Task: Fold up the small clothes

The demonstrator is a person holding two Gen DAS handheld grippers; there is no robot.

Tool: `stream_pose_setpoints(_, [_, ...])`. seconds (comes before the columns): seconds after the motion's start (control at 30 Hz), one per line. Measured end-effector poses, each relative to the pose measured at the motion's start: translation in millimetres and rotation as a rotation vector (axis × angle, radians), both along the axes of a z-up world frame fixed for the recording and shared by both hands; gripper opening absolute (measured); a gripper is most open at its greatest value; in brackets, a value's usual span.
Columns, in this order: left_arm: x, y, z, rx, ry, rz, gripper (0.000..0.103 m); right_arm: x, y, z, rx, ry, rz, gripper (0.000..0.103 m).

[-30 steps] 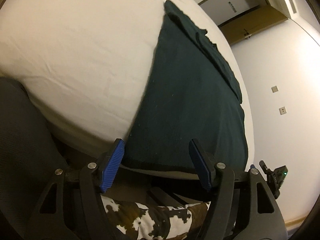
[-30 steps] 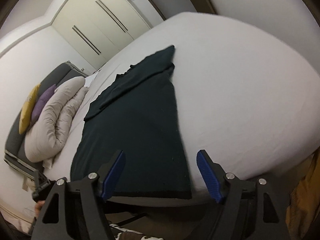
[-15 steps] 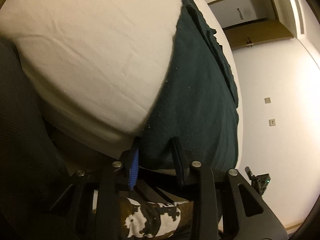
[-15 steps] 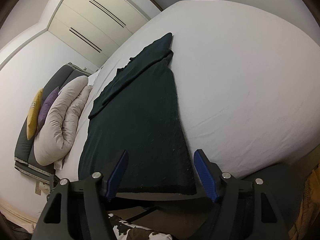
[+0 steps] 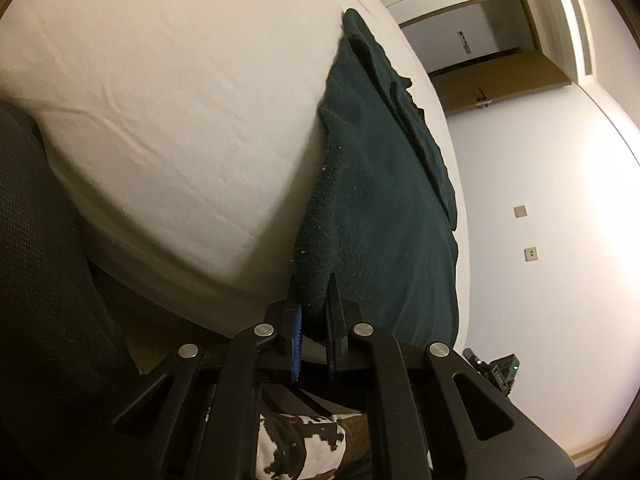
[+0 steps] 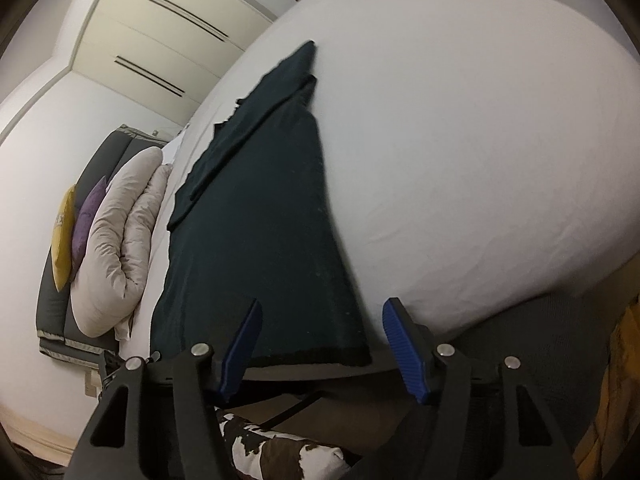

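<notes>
In the left wrist view, the left gripper [image 5: 314,316] has just clamped onto the near left corner of the dark green knit garment [image 5: 384,208], which lies lengthwise on the white bed sheet [image 5: 180,92] with its hem at the near edge of the mattress; the fabric bunches between the blue pads, so the bite looks deep enough to hold. In the right wrist view, the right gripper [image 6: 320,344] has been narrowing but its jaws stand apart, straddling the near right corner of the same garment [image 6: 260,232] without pressing it; the hem [image 6: 312,356] lies flat between them. To do this step well, I judge the right jaws should slide in far enough to catch every layer of the hem, then close before either hand lifts. Both corners should then rise together and level, so the fold lands square and does not drag the sheet.
</notes>
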State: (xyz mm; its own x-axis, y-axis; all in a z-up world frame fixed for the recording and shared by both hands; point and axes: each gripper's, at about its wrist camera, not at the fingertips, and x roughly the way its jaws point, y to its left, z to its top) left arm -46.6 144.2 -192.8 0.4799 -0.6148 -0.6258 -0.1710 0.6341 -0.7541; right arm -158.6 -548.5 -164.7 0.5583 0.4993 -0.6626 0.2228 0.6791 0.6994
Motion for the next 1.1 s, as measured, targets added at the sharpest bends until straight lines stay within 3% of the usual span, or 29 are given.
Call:
stream_pose_setpoints(0.17, [0.0, -1.7, 7.6, 0.01, -0.028, -0.005, 0.007, 5.3, 6.9, -10.9, 0.007, 0.051, 0.041, 0.061])
stream_pose_setpoints(0.4, [-1.2, -1.8, 8.9, 0.01, -0.033, -0.007, 0.007, 6.4, -1.6, -17.0, 0.018, 0.11, 0.017, 0.048])
stream_pose_setpoints(0.63, [-0.7, 0.5, 6.6, 0.009, -0.036, -0.01, 0.007, 10.6, -0.4, -20.8, 0.057, 0.136, 0.067, 0.048])
stream_pose_setpoints(0.73, [-1.3, 0.2, 6.5, 0.009, -0.037, -0.009, 0.007, 9.8, 3.9, -22.3, 0.063, 0.139, 0.088, 0.034])
stream_pose_setpoints(0.8, [-1.8, 0.0, 7.2, 0.008, -0.038, -0.01, 0.006, 8.6, 7.0, -23.8, 0.061, 0.141, 0.095, 0.016])
stream_pose_setpoints(1.1, [-3.6, 6.4, 16.3, -0.028, -0.064, 0.008, 0.006, 5.1, 10.5, -1.8, 0.059, 0.043, 0.088, 0.008])
